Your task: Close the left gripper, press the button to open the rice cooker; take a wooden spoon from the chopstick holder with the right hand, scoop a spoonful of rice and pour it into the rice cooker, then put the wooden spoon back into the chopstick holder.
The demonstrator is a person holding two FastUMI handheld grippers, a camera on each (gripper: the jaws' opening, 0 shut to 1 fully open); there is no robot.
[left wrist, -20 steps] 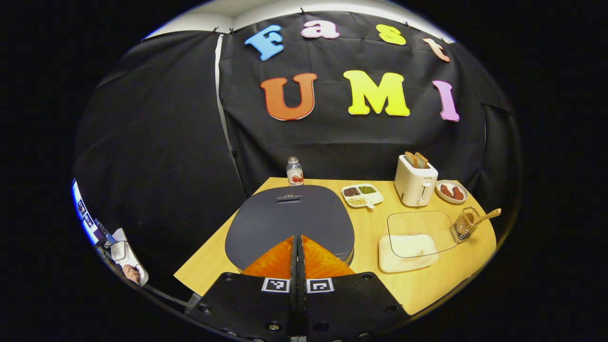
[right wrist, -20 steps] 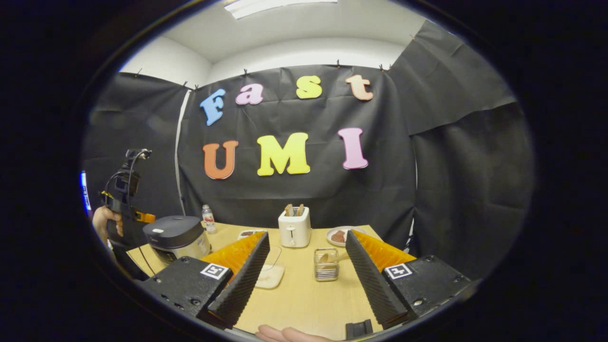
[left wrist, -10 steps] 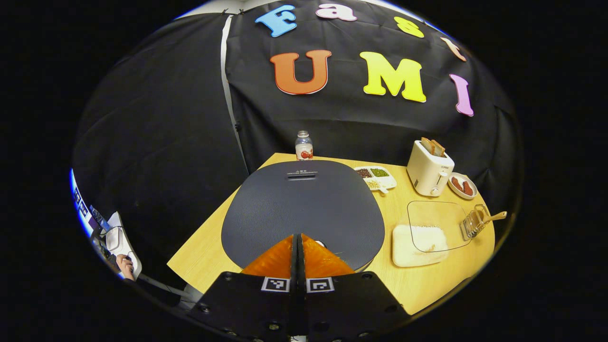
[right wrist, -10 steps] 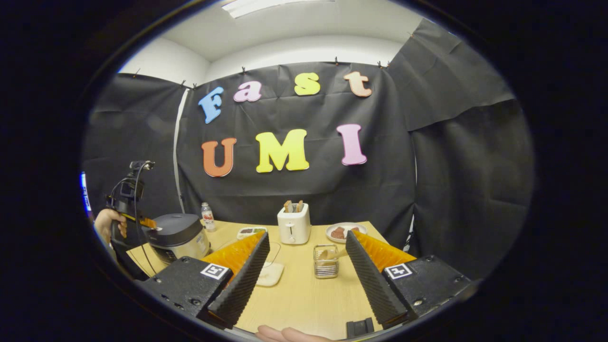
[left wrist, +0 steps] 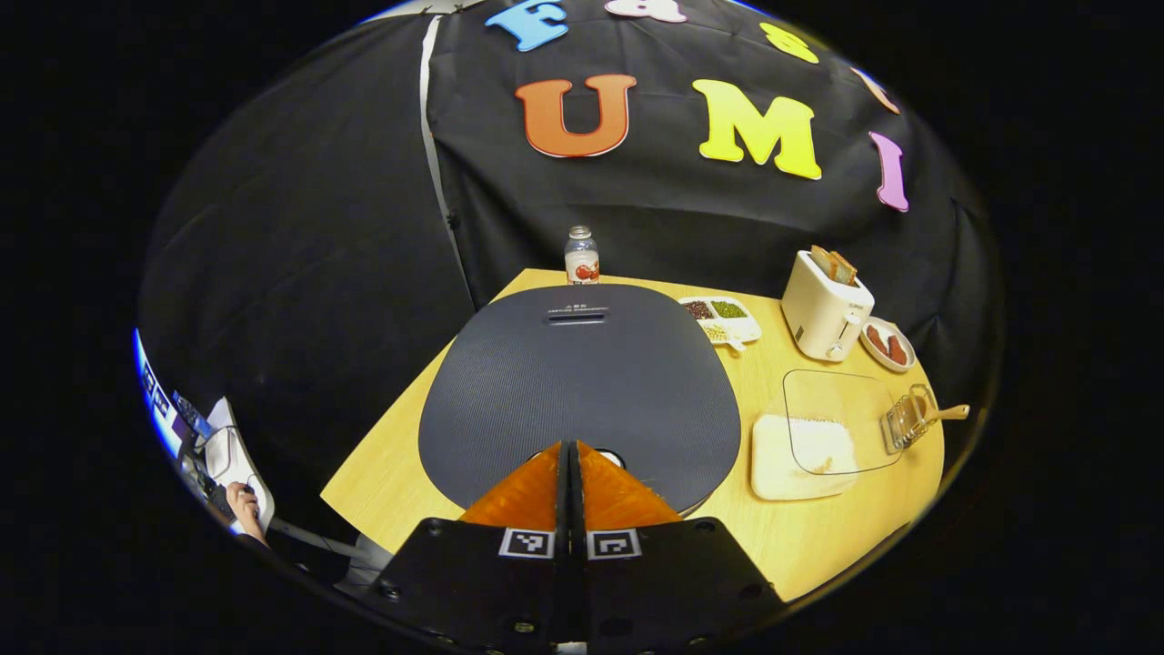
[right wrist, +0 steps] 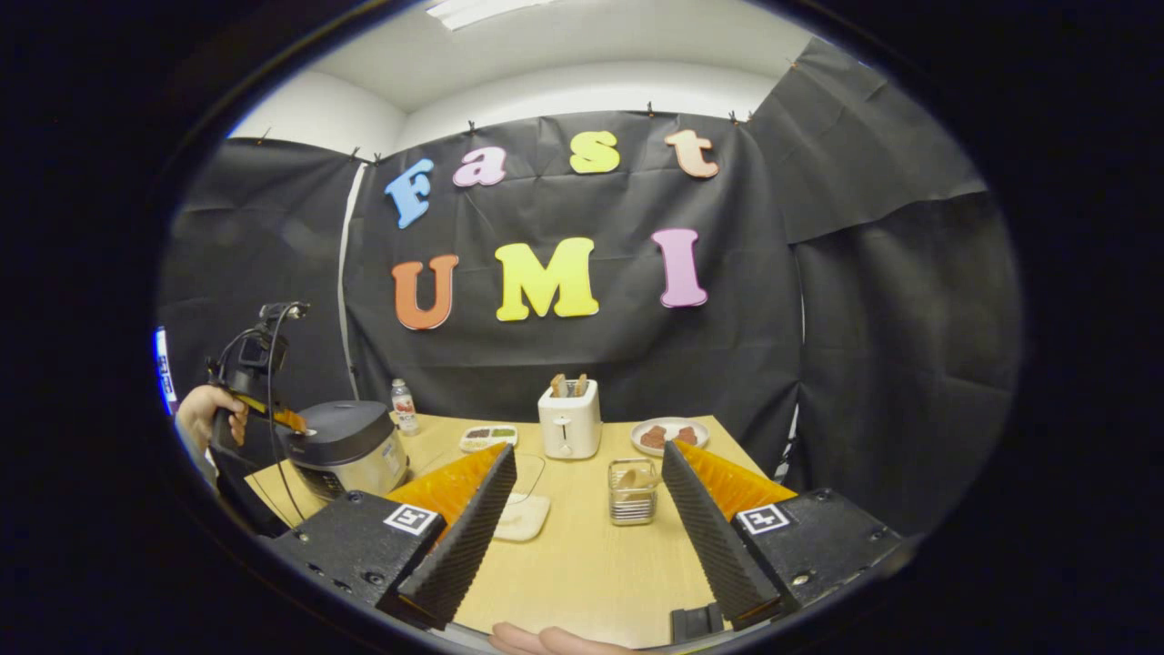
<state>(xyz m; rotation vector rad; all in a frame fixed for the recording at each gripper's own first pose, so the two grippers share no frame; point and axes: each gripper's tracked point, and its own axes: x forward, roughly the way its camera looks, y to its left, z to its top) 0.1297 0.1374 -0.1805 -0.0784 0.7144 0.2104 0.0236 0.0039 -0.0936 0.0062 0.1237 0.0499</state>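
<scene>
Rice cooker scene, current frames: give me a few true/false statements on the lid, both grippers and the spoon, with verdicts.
1. The rice cooker lid is up. False: the lid is down and flat.
2. The left gripper is closed, with its tips at the button on the front edge of the lid. True.
3. The right gripper holds the wooden spoon. False: its jaws are spread and empty; the spoon stands in the chopstick holder.
4. The toaster has bread slices in its slots. True.
5. The rice container sits left of the rice cooker in the left gripper view. False: it lies to the cooker's right, beside the chopstick holder.
</scene>
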